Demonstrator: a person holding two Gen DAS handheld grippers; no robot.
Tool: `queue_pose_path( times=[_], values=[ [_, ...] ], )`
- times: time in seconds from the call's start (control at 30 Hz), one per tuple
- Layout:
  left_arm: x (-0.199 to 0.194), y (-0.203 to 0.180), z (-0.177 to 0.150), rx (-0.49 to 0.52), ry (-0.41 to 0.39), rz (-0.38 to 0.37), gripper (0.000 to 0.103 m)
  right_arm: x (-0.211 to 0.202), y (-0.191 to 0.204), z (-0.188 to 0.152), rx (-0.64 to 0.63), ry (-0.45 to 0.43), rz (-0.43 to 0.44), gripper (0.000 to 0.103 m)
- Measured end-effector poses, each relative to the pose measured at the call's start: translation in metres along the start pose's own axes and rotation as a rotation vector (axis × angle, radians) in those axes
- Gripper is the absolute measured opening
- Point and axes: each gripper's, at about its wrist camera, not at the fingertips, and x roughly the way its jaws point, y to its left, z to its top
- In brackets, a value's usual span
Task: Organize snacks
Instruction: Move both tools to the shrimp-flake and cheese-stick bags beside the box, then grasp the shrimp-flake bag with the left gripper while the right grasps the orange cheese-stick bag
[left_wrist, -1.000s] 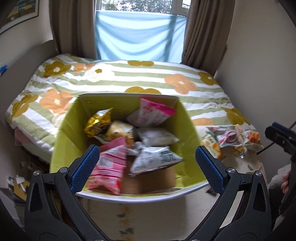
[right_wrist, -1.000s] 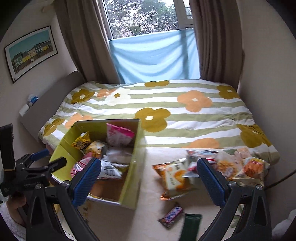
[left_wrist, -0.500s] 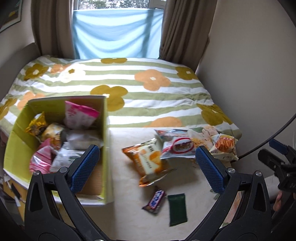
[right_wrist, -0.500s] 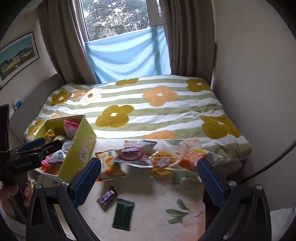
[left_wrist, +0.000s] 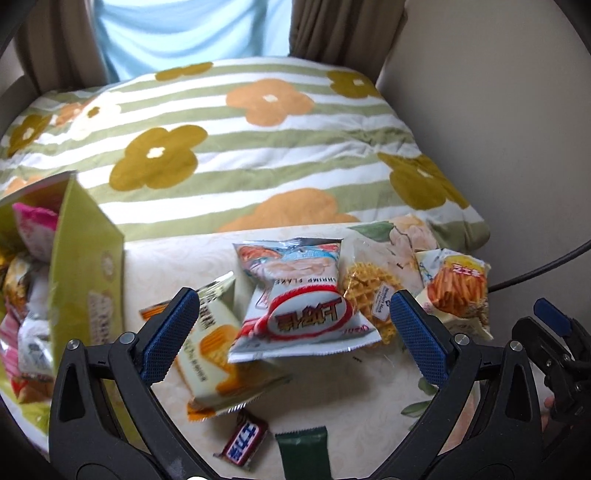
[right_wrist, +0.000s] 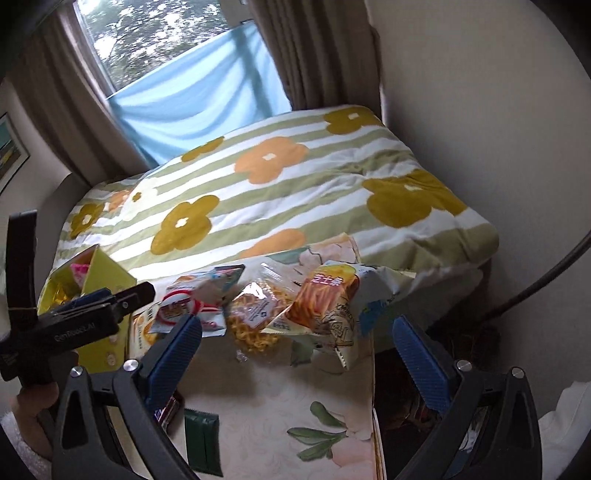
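Note:
My left gripper (left_wrist: 295, 332) is open and empty, hovering over a white shrimp-flake bag (left_wrist: 303, 306) on the cream table (left_wrist: 362, 413). Beside it lie an orange-and-white cracker bag (left_wrist: 214, 354), a waffle pack (left_wrist: 373, 302), a fries-print bag (left_wrist: 458, 288), a small chocolate bar (left_wrist: 245, 441) and a dark green sachet (left_wrist: 303, 454). The yellow-green box (left_wrist: 85, 266) of snacks stands at the left. My right gripper (right_wrist: 295, 354) is open and empty, near the fries-print bag (right_wrist: 325, 295) and waffle pack (right_wrist: 255, 306).
A bed with a striped flower quilt (left_wrist: 236, 147) lies behind the table. A wall (left_wrist: 498, 129) and a black cable (left_wrist: 535, 266) are at the right. The table's right edge (right_wrist: 373, 387) drops off beside the right gripper.
Both grippers have swung right, away from the box, and moved closer to the loose snacks. The left gripper now sits low over the shrimp-flake bag. Both stay open.

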Motion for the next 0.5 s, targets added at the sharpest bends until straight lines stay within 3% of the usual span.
queue_pose_path(
  times=[0.27,0.5],
  values=[
    [0.065,-0.004,0.011,0.028,0.128,0.010,0.094,0.045,-0.008,0.006,0.046,0.053,-0.063,0.103],
    [0.087,-0.003,0.008,0.032,0.185,0.008,0.077,0.068,-0.008,0.007,0.054,0.076,-0.113,0.103]
  ],
)
